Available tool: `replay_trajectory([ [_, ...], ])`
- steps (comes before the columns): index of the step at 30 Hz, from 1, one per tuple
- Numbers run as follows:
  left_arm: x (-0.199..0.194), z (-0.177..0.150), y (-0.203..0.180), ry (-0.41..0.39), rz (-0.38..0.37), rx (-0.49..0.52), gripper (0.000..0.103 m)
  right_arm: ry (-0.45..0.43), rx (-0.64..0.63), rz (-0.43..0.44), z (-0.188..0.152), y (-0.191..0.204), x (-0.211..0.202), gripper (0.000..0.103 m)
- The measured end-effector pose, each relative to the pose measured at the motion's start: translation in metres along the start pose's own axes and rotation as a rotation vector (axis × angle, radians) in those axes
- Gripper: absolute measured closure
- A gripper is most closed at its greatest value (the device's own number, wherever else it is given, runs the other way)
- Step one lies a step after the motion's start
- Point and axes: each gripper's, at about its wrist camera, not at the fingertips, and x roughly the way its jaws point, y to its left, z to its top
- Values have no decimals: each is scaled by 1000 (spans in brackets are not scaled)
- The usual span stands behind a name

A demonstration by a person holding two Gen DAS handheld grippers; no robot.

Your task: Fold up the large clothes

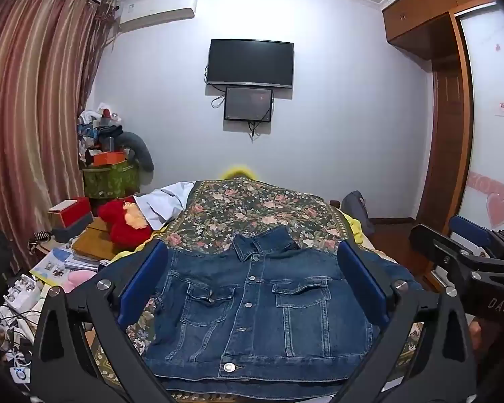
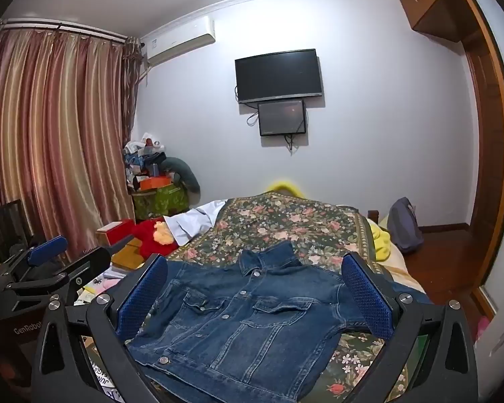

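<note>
From the left wrist, the left gripper (image 1: 252, 282) is hovering with fingers spread wide, holding nothing — likely sizing up the denim jacket (image 1: 252, 305), which is lying front-up, buttoned, collar away, on the floral bedspread (image 1: 252, 208). From the right wrist, the right gripper (image 2: 253, 294) is likewise hanging spread and empty over the jacket — sleeves seemingly already tucked. A television (image 2: 279, 75) is hanging on the far wall; curtains (image 2: 50, 127) are covering the left.

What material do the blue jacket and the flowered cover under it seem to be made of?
Blue jacket with metal buttons: denim, by its faded weave, topstitched seams and shiny snaps. Flowered bed cover: probably a woven or printed cloth, matte; its fibre cannot be told.
</note>
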Motion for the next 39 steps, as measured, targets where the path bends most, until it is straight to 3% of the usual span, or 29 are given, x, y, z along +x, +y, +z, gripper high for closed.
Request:
replay_trajectory([
  [39,7,-3,7,26,9,-1,1,8,20,7,1,-1,3,0],
])
